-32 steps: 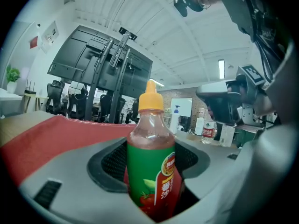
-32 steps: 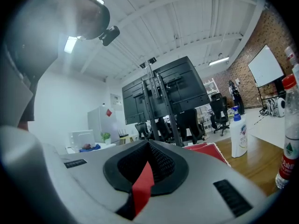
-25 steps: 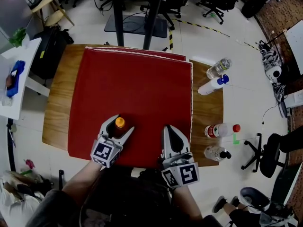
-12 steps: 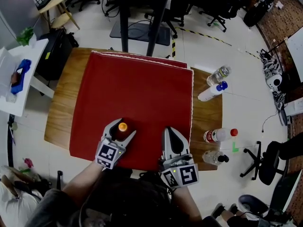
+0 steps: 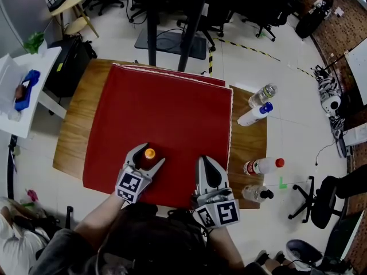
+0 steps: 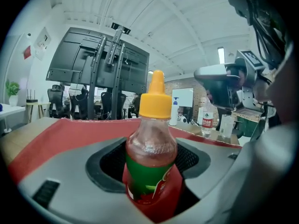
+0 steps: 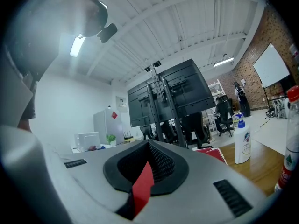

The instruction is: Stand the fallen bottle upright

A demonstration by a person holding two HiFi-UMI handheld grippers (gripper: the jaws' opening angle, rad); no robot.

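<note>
Steadies the orange-capped bottle (image 6: 150,148) upright on the red cloth (image 5: 166,107), near its front edge, with the left gripper (image 5: 149,154), jaws easing open around the body for release. Keeps the right gripper (image 5: 203,162) alongside, closed and empty, clear of it.
</note>
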